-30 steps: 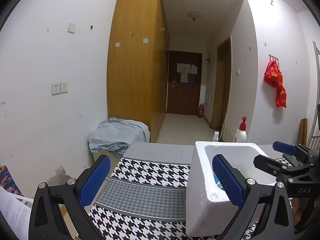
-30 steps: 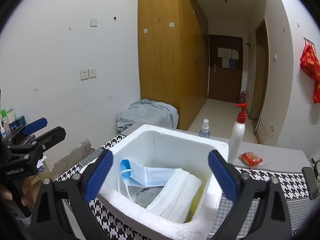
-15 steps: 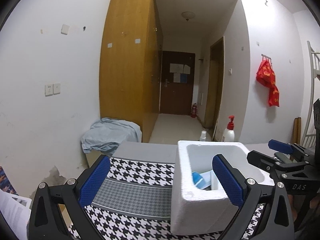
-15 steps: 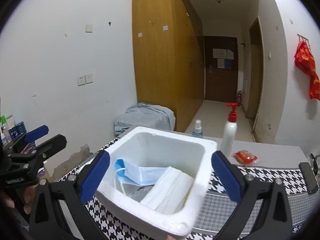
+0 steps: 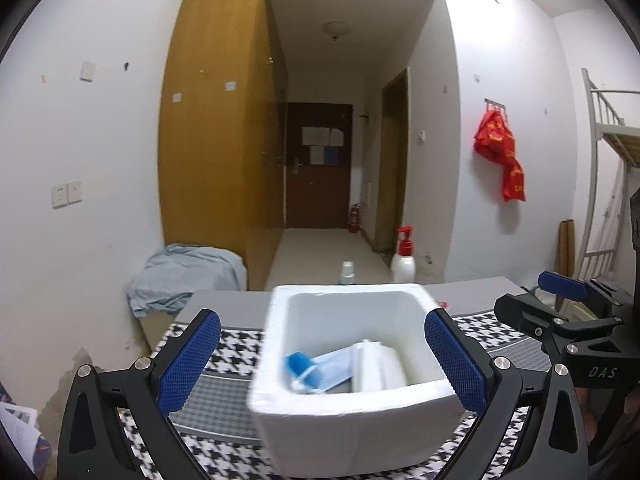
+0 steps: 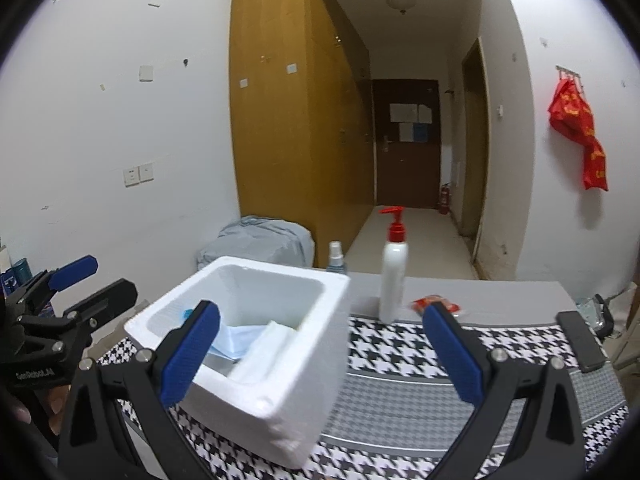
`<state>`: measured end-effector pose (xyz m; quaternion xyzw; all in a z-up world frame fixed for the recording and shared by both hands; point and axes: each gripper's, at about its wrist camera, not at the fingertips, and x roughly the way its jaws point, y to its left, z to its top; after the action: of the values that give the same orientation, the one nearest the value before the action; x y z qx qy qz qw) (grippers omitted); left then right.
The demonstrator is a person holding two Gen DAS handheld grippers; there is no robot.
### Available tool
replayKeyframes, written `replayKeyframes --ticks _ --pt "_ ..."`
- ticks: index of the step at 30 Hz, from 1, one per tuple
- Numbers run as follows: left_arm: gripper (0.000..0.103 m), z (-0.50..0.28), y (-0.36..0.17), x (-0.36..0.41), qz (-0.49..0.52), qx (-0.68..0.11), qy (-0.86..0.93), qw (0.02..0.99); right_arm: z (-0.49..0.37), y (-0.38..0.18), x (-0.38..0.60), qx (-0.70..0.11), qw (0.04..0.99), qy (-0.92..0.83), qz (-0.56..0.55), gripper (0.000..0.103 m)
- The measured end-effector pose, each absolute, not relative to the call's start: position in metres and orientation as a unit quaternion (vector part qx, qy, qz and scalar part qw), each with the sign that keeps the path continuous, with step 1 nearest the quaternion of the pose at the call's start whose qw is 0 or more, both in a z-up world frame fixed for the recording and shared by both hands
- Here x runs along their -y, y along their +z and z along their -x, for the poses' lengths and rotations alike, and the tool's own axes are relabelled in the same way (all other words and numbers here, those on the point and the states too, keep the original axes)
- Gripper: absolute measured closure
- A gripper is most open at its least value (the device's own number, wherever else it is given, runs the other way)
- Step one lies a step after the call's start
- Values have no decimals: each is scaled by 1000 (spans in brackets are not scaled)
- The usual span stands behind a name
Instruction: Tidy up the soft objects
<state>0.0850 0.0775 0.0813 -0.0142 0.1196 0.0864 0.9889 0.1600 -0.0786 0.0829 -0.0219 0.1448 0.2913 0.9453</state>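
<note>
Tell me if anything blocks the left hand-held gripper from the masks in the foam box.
Nothing visible does. The left hand-held gripper is open, the foam box has no lid, and the masks lie uncovered inside.

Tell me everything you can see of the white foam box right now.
The white foam box looks like thick-walled polystyrene, squarish, open-topped with no lid in view, and its rim is rounded. It sits upright on the houndstooth cloth, and neither gripper touches it. Inside lie a blue face mask and a stack of white masks. The near corner looks slightly crumbled.
</note>
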Motion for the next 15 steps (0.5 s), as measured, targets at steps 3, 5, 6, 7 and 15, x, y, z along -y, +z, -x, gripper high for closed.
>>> replayKeyframes --ticks 3,5,6,7,15 --pt "1 -90 81 -65 12 -115 75 990 -162 82 90 -150 948 281 16 0" --pt "1 -94 79 -56 12 -118 64 991 -161 79 99 -151 950 271 14 0" --pt "1 -96 79 -52 12 -119 59 991 -161 78 103 -152 952 267 13 0" --pt "1 -98 77 -45 8 -120 54 991 -161 77 109 -153 953 260 10 0" --pt "1 -94 70 -17 -7 -104 39 994 -151 63 134 -149 960 237 5 0"
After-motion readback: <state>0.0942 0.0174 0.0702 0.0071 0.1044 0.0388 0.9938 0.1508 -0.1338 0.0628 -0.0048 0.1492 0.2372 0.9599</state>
